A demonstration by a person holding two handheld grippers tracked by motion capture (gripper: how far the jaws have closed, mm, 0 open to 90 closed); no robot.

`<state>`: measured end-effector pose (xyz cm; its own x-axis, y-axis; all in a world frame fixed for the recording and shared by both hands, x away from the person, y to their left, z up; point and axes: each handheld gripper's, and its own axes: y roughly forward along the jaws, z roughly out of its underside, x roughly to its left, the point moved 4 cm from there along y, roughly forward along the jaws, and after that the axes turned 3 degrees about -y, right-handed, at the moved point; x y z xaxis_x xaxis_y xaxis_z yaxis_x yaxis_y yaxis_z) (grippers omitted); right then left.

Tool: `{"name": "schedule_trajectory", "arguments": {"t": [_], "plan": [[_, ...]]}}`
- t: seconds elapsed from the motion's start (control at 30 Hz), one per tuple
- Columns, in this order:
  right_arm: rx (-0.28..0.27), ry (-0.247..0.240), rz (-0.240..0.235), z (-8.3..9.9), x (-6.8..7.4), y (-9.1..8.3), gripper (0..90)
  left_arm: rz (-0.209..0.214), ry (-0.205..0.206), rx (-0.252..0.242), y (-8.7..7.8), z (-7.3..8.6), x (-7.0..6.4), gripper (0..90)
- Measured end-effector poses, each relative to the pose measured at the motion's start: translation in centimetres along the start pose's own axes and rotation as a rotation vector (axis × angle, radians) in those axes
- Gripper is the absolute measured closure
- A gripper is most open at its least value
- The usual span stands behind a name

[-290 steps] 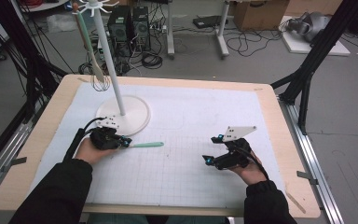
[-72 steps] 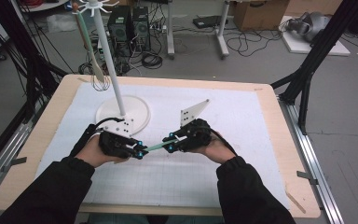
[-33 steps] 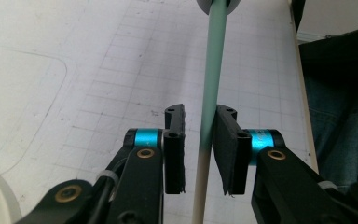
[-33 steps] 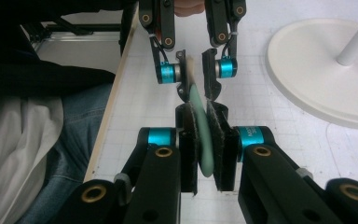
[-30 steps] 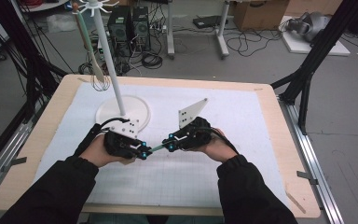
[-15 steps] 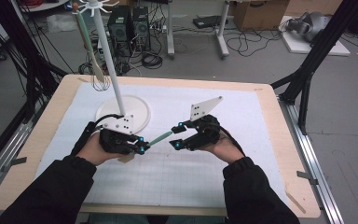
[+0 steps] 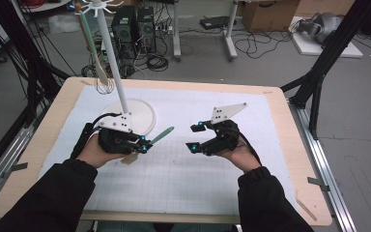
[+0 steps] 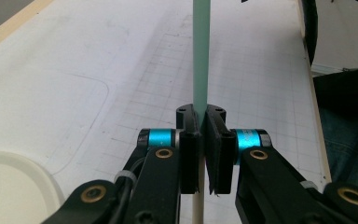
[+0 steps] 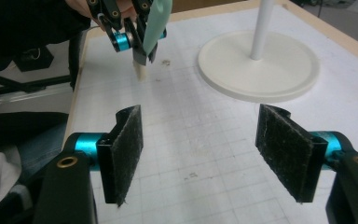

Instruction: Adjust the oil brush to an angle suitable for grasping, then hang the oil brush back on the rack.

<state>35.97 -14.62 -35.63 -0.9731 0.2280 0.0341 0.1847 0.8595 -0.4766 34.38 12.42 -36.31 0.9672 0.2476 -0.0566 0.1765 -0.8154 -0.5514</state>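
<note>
Left gripper [image 7: 142, 144], seen from above over the left half of the desk [image 7: 43, 145], its jaws clamped on a mint-green spatula [image 7: 161, 135]. The green blade angles up and away toward the desk's middle; in the left gripper view the green shaft [image 8: 200, 56] rises straight out from between the closed pads, and a pale wooden end [image 8: 197, 207] pokes out below them. The right gripper view shows the same tool [image 9: 156, 23] tilted, its wooden tip just above the gridded mat [image 7: 174, 179].

Right gripper [image 7: 197, 137], over the desk's middle, slightly to the right, jaws spread wide and holding nothing; its pads [image 9: 127, 151] face each other with bare mat between. It stands apart from the spatula's blade, a gap of open mat between them.

A white stand [image 7: 125, 116] with a round base sits toward the far left edge, just beyond the left gripper. The near edge and whole right side of the mat lie open.
</note>
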Motion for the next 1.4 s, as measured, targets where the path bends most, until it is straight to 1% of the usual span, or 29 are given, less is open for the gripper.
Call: {"name": "schedule_trajectory", "arguments": {"t": [0.03,0.07,0.13,0.23,0.33,0.37,0.4,0.43,0.47,0.5,0.53,0.63,0.7,0.77,0.83,0.87,0.97,1.0,1.1,1.13,1.17,1.2,1.23,1.4], "plan": [[0.002,0.007,0.003,0.1,0.0,-0.2,29.6,-0.003,0.002,-0.001,-0.1,0.0,0.1,84.5],[0.002,0.008,0.006,0.2,0.0,-0.3,29.5,-0.004,-0.005,-0.006,-0.1,0.0,0.1,84.4],[-0.002,0.005,0.013,0.3,0.1,-0.6,29.4,-0.008,-0.006,-0.008,-0.2,0.0,0.2,84.4],[-0.003,-0.004,0.029,0.7,0.0,-0.9,28.6,0.012,-0.016,-0.019,-0.4,-0.1,0.2,84.4],[-0.004,0.014,0.043,1.3,0.0,-1.4,28.0,0.004,-0.018,-0.025,-0.6,-0.1,0.2,84.4],[-0.008,0.022,0.047,1.4,0.0,-1.6,28.0,0.003,-0.025,-0.032,-0.7,-0.1,0.2,84.4],[-0.011,0.020,0.058,1.6,-0.1,-1.7,27.9,0.000,-0.022,-0.030,-0.7,-0.1,0.3,84.4],[-0.010,0.023,0.058,1.7,0.0,-1.9,27.8,-0.004,-0.022,-0.035,-0.8,-0.2,0.3,84.4],[-0.014,0.024,0.064,1.9,-0.1,-2.1,27.6,-0.008,-0.032,-0.047,-0.9,-0.2,0.2,84.4],[-0.013,0.028,0.068,2.1,-0.1,-2.3,27.3,-0.010,-0.028,-0.047,-1.0,-0.2,0.3,84.4],[-0.014,0.031,0.076,2.2,-0.1,-2.5,27.3,-0.009,-0.034,-0.055,-1.0,-0.3,0.3,84.4],[-0.016,0.037,0.089,2.6,-0.2,-2.9,27.2,-0.020,-0.031,-0.060,-1.4,-0.3,0.5,84.4],[-0.017,0.038,0.098,2.9,-0.3,-3.1,26.7,-0.023,-0.041,-0.074,-1.5,-0.4,0.5,84.5],[-0.021,0.048,0.105,3.1,-0.3,-3.3,26.3,-0.030,-0.032,-0.073,-1.8,-0.5,0.6,84.5],[-0.015,0.063,0.102,3.4,-0.2,-3.5,26.5,-0.041,-0.046,-0.100,-2.2,-0.7,0.7,84.4],[-0.014,0.064,0.109,3.5,-0.2,-3.5,26.5,-0.045,-0.042,-0.109,-2.5,-0.8,0.9,84.4],[0.001,0.064,0.113,4.1,-0.1,-3.6,26.4,-0.057,-0.058,-0.144,-3.2,-1.1,1.1,84.5],[0.005,0.064,0.111,4.3,0.0,-3.6,26.4,-0.059,-0.055,-0.146,-3.4,-1.1,1.1,84.5],[0.013,0.070,0.111,4.7,0.0,-3.6,26.1,-0.073,-0.067,-0.159,-3.9,-1.3,1.4,84.5],[0.016,0.070,0.118,4.8,0.0,-3.6,25.9,-0.076,-0.069,-0.163,-4.0,-1.3,1.5,84.5],[0.014,0.068,0.120,4.9,0.0,-3.7,25.8,-0.076,-0.071,-0.169,-4.1,-1.4,1.5,84.5],[0.013,0.076,0.120,4.9,0.1,-3.7,25.7,-0.076,-0.074,-0.171,-4.1,-1.4,1.6,84.5],[0.014,0.070,0.123,5.0,0.1,-3.7,25.4,-0.079,-0.074,-0.168,-4.2,-1.4,1.6,84.5],[0.012,0.072,0.130,5.2,0.2,-4.0,25.4,-0.083,-0.074,-0.177,-4.4,-1.6,1.6,84.6]]}}
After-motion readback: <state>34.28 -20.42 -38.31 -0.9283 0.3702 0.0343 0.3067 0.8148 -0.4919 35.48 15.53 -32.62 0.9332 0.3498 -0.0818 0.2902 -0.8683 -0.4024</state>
